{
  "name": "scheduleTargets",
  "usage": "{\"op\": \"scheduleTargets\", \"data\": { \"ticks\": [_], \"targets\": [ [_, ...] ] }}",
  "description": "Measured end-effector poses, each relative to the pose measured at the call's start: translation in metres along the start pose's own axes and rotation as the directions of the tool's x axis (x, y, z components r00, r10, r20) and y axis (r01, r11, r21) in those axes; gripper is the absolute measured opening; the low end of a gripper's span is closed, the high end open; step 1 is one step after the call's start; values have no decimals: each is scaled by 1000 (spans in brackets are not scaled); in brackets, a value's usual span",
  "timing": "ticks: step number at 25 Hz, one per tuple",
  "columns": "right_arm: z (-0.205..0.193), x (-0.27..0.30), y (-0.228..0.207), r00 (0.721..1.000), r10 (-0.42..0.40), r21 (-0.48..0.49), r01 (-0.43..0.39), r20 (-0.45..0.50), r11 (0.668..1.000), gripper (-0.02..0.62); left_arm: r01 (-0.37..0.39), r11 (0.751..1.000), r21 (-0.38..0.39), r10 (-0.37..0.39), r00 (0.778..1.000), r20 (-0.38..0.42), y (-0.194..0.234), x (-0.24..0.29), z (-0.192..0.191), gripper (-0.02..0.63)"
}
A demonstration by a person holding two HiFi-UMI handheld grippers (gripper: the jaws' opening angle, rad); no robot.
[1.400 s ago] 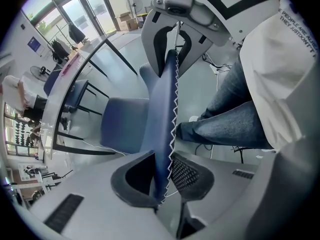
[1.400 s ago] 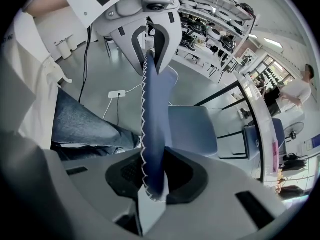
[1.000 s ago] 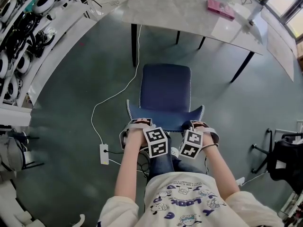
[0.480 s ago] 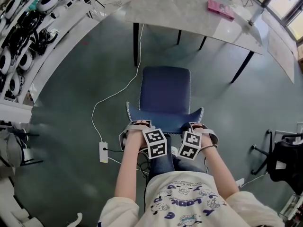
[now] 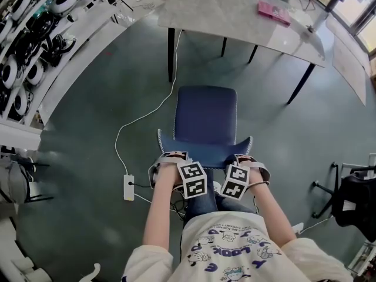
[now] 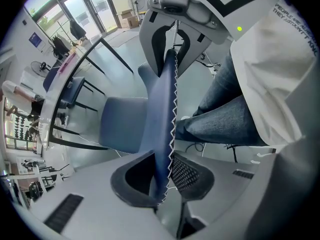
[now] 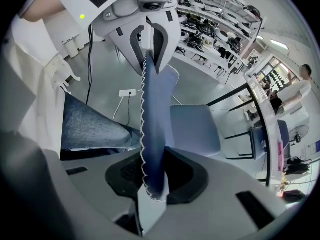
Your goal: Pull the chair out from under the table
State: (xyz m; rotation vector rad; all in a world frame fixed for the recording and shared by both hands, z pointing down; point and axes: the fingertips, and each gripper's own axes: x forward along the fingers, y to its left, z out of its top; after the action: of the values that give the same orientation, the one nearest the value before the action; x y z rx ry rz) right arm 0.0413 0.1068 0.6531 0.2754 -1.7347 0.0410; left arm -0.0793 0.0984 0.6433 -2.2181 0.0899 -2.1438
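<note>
The fingers point(image 6: 194, 171) of the left gripper point(image 5: 168, 157) are clamping the backrest point(image 5: 202, 144) top at its 9 o'clock end; the right gripper point(image 5: 249, 159) is pinching the 3 o'clock end the same way. The chair point(image 5: 205, 111) is standing on the floor point(image 5: 106, 110) at 6 o'clock of the surface point(image 5: 235, 13), clear of its edge.

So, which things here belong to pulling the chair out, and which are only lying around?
Part of the job:
- blue chair, its backrest clamped by the left gripper and the right gripper
- table beyond it

Just lying about:
- pink item on the table
- power strip and white cable on the floor
- shelves at the left
</note>
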Motion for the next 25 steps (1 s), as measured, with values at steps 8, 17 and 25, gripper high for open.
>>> {"op": "scheduleTargets", "data": {
  "ticks": [8, 17, 25],
  "targets": [
    [-1, -4, 15, 1000, 14, -6, -14, -6, 1000, 87, 2, 1000, -1, -2, 1000, 0, -14, -4, -1, 92],
    [1, -3, 18, 1000, 20, -1, -20, -4, 1000, 94, 2, 1000, -12, -1, 1000, 17, -16, -3, -4, 100],
    [-1, -5, 18, 999, 40, 18, -40, 11, 999, 112, 4, 998, -67, -1, 998, 56, -15, -5, -2, 118]
  ]
}}
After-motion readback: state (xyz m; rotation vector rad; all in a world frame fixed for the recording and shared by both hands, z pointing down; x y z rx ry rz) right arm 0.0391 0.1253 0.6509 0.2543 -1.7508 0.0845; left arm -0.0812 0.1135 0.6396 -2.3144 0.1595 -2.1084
